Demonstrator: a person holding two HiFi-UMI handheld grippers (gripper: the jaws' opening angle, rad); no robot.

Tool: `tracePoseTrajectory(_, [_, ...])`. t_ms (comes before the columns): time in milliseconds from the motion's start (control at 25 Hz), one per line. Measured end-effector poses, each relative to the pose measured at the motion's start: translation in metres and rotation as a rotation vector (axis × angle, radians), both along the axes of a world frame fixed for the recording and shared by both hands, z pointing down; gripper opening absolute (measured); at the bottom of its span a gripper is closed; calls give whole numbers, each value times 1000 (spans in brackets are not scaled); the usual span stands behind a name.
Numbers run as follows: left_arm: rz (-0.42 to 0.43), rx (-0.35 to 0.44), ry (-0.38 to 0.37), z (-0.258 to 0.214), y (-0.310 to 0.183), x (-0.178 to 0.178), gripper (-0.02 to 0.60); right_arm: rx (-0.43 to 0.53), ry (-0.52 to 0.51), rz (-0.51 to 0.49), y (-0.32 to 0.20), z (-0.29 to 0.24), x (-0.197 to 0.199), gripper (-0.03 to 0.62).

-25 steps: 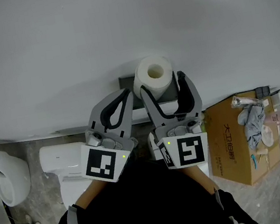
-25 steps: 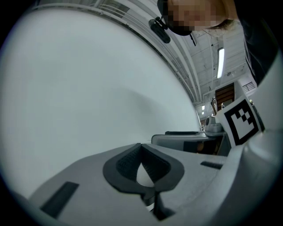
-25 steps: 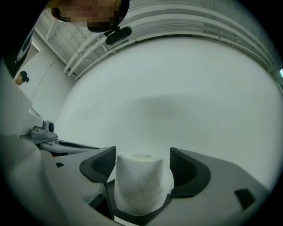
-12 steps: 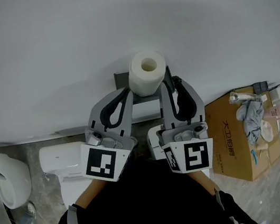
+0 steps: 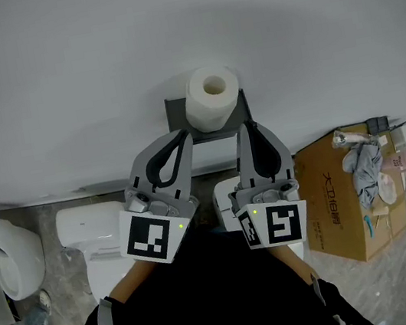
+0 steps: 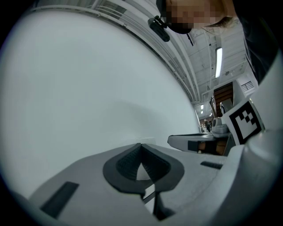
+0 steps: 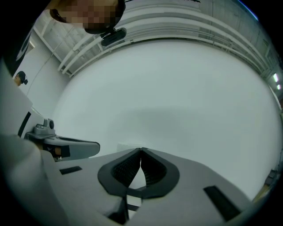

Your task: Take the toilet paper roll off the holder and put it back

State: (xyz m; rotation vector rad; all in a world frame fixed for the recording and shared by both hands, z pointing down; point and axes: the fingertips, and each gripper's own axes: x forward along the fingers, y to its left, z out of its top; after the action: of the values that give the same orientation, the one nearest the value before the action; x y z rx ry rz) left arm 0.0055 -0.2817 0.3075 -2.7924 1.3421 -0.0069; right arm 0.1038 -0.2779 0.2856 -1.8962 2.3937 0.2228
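While both tools point up at the wall side by side, neither holds anything. The left gripper [image 6: 141, 146] has its two jaws pressed tip to tip, with only a sliver of pale light showing through the hollow behind the dark ribbed pads [image 6: 126, 164]. The right gripper [image 7: 140, 151] is likewise closed on nothing, its tips meeting in a thin seam. From the head view, their marker cubes [image 5: 154, 236] sit nearest the person, above dark clothing [image 5: 212, 304].

Just beyond the tips, the toilet paper roll [image 5: 212, 98] sits on the dark holder [image 5: 177, 114], which is fixed to the plain white wall [image 5: 55, 75]. The roll's hollow core faces the camera. The right gripper's tips lie just under the roll's lower right edge (whether they brush the holder I cannot tell). The left gripper's tips rest near the holder's lower left corner, clear of the roll.

Farther out on the floor, a white toilet [image 5: 5, 255] stands at the far left with a white boxy unit [image 5: 83, 233] beside it. To the right is a cardboard box [image 5: 343, 207] with a crumpled grey cloth [image 5: 361, 169] lying on top.
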Motion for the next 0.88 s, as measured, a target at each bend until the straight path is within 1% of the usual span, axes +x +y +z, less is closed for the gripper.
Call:
tracePoseTrajectory(280, [-25,-18,-14,17,1,-2,6,-40,-3,0,2,25,2,25])
tracePoseTrajectory(440, [-38,-33,-16,29,8,-4,5,-42,24,-4,11,35,0,25])
tracePoseTrajectory(600, [-50,-46,-20,41,2,-8,6,-67,41,-14,4,49,-4,25])
tracePoseTrajectory(880, [-59,-39,-16,44,3,-5,6,-96,53,-29,5,58,-7,23])
